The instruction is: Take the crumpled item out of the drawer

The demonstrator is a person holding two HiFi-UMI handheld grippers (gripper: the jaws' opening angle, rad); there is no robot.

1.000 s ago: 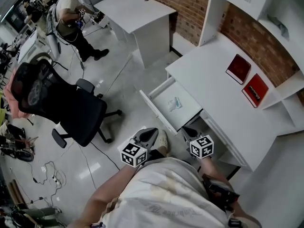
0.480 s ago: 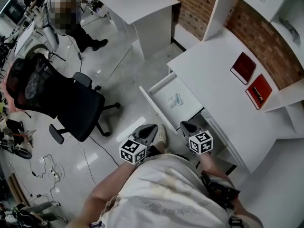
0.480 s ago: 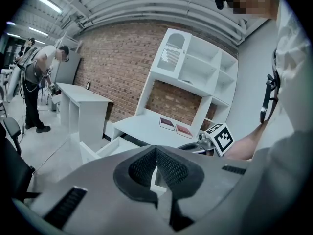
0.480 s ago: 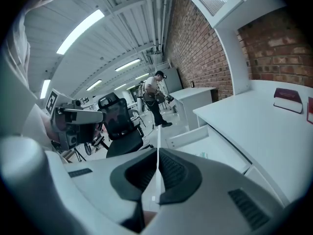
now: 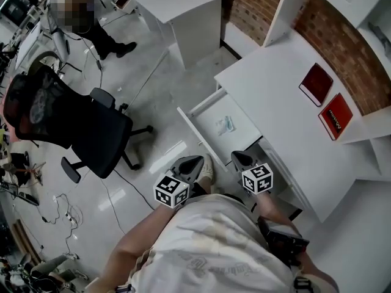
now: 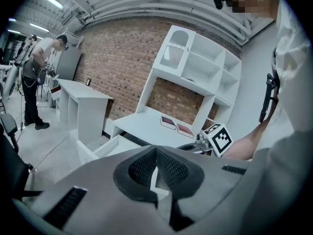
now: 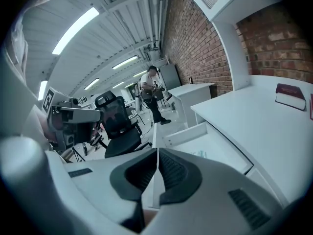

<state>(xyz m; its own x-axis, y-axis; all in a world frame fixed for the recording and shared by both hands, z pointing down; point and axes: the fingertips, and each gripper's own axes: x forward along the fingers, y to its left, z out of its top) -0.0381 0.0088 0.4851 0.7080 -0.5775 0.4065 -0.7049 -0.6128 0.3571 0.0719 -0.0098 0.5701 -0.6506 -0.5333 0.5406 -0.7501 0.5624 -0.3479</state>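
Head view: open drawer (image 5: 194, 129) at 12 o'clock of both grippers, crumpled item (image 5: 225, 125) inside, untouched. Left gripper (image 5: 194, 161) and right gripper (image 5: 237, 157) hover short of it.
Left gripper view: jaws closed, empty.
Right gripper view: jaws closed, empty. Likely best: open the right jaws, then descend squarely over the item.
White desk (image 5: 269, 96) at 2 o'clock; glossy floor (image 5: 159, 96); brick wall (image 5: 348, 47).

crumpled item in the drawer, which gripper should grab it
Right, likely. The right gripper is nearer the crumpled item in the drawer; the left gripper sits outside the drawer front. Both are shut.
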